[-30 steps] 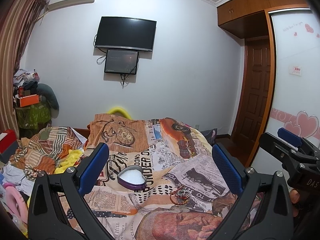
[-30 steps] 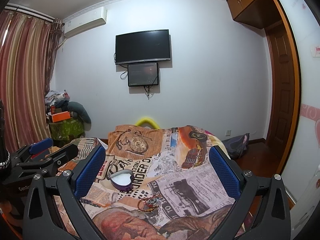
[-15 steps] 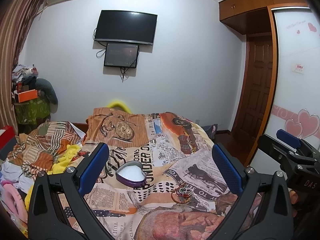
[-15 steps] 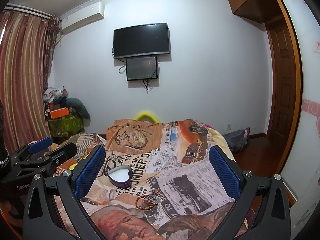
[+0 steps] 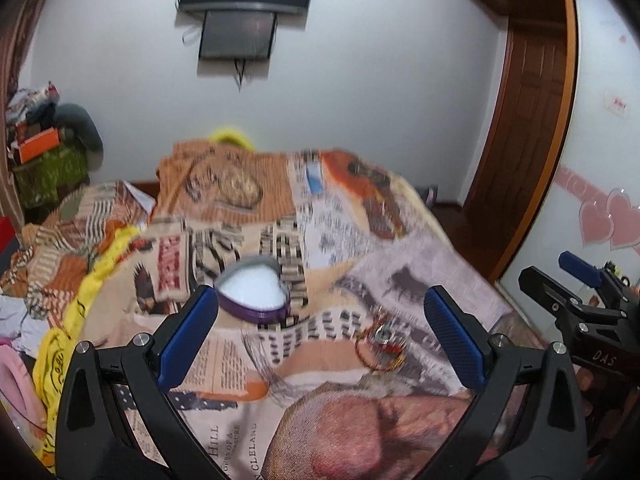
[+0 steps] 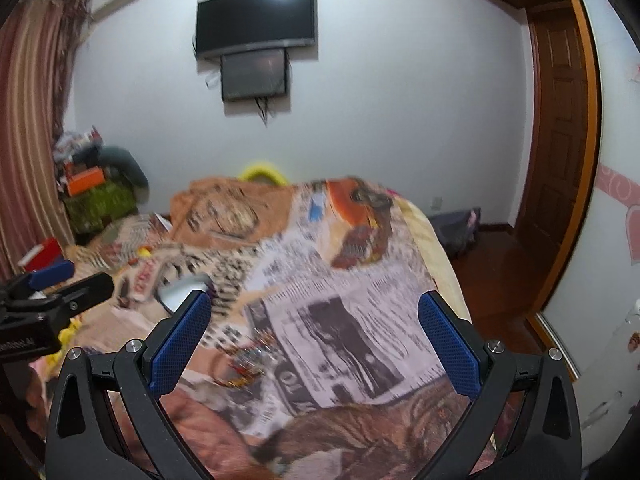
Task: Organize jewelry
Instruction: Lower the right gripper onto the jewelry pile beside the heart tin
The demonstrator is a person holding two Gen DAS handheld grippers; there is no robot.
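Both grippers empty: left gripper (image 5: 320, 336) and right gripper (image 6: 314, 340) spread wide above bedspread (image 5: 420, 248), jewelry pile (image 5: 380, 346) just ahead between them, heart box (image 5: 254, 294) beyond, presumably for deposit.

A black TV (image 6: 255, 20) is hanging on the white wall (image 6: 400, 120) with 1 smaller screen (image 6: 253, 75) mounted directly beneath it. A newspaper-print bedspread (image 6: 360, 320) is covering the bed, striped curtains (image 6: 28, 140) are hanging at left, and a brown wooden door (image 6: 560, 140) is standing at right.
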